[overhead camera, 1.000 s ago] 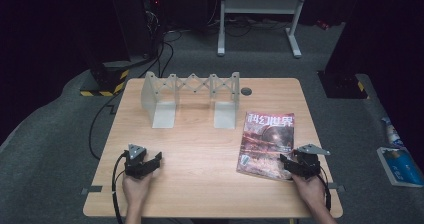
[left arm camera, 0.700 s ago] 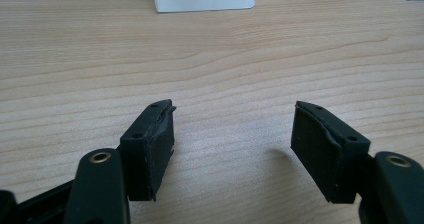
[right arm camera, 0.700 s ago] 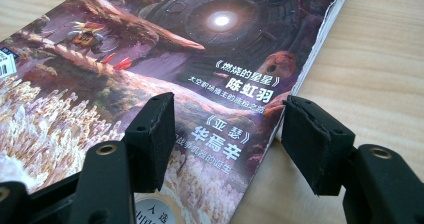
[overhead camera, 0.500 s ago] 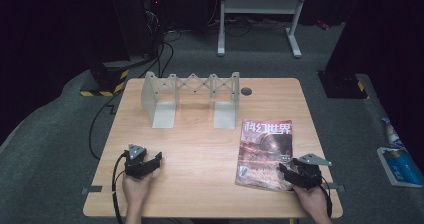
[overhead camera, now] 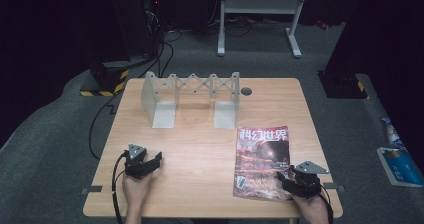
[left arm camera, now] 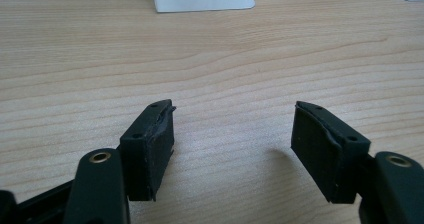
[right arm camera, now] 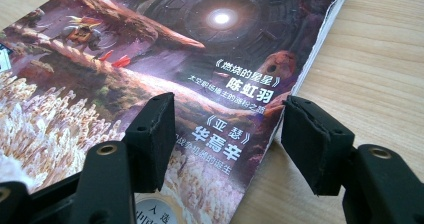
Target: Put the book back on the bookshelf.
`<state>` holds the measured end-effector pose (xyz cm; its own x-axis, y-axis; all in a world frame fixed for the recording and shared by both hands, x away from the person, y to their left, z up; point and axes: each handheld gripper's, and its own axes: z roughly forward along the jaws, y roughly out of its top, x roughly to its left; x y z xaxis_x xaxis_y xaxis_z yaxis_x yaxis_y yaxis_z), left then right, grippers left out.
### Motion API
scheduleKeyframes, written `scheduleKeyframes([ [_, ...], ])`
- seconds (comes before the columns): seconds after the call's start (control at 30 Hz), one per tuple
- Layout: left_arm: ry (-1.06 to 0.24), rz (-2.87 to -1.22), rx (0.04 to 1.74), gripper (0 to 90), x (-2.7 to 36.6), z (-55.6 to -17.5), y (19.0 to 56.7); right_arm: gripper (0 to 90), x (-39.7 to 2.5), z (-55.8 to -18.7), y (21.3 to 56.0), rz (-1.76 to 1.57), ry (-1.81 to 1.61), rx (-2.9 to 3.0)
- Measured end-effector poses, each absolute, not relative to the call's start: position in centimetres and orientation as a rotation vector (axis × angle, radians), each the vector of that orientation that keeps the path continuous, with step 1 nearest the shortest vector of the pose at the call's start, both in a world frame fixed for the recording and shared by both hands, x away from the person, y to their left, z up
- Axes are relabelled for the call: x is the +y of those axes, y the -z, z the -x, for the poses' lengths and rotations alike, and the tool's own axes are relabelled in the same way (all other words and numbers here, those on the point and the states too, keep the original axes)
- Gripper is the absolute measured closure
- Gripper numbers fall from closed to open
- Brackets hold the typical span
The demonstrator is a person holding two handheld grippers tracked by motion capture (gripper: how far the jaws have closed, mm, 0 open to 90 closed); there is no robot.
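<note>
Right gripper view: right gripper (right arm camera: 225,134), jaws spread, straddles the magazine's (right arm camera: 165,74) near corner, flat on the table (right arm camera: 380,59). A shallow bite may slip. Left gripper (left arm camera: 232,134) spread, empty.

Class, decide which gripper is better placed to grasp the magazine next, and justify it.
Right. The right gripper has open jaws straddling the magazine corner; the left gripper is over bare table, well apart.

We see our right gripper (overhead camera: 289,178) at the magazine (overhead camera: 262,161)'s near right corner, our left gripper (overhead camera: 150,161) resting apart on the wooden table (overhead camera: 200,149), before the white rack (overhead camera: 191,98).
</note>
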<state>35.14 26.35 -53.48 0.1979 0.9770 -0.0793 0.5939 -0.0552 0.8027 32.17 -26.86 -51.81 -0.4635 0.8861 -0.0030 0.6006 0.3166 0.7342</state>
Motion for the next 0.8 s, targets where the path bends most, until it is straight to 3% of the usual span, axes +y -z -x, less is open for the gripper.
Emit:
scheduleKeyframes([
  [0.8,-0.662,-1.767,1.459,33.5,26.1,-35.1,53.5,38.8,-25.2,-30.9,52.0,-1.281,-0.993,2.215],
])
